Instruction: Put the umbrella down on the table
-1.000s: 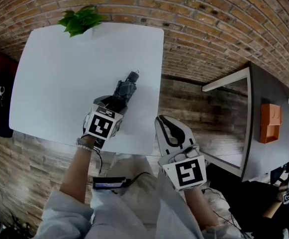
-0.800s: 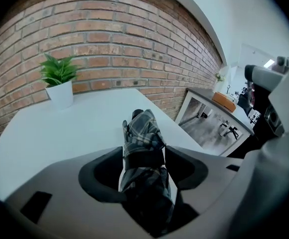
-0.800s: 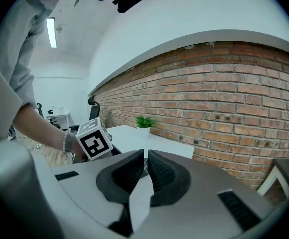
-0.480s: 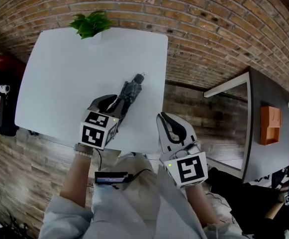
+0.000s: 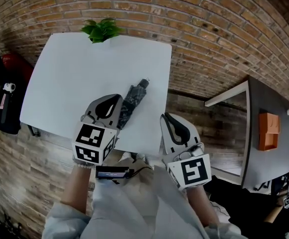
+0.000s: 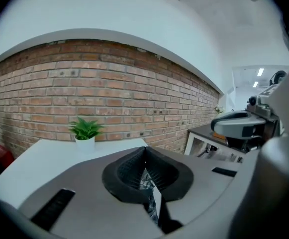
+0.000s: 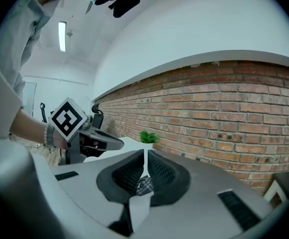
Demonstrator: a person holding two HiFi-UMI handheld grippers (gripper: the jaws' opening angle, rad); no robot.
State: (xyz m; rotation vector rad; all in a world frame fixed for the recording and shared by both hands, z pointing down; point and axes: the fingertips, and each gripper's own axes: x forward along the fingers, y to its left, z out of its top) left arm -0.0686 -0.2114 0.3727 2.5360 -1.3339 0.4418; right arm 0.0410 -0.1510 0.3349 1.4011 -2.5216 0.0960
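The folded dark patterned umbrella (image 5: 133, 103) lies flat on the white table (image 5: 69, 83) near its right front edge, tip pointing away. My left gripper (image 5: 113, 99) hangs above and just left of it, its jaws closing fully together with nothing between them. In the left gripper view the left gripper (image 6: 145, 151) shows a shut seam, and a sliver of the umbrella (image 6: 146, 183) shows below it. My right gripper (image 5: 166, 117) is shut and empty, off the table's right front corner. The right gripper (image 7: 145, 153) looks toward the table, with the left gripper (image 7: 112, 142) at its left.
A small potted plant (image 5: 102, 30) stands at the table's far edge against the brick wall. A grey desk (image 5: 271, 148) with an orange box (image 5: 267, 131) stands to the right. Dark bags (image 5: 5, 98) lie on the floor at left.
The left gripper let go of the umbrella, rose clear of it and closed its jaws. The umbrella stays lying on the table. The right gripper rose a little.
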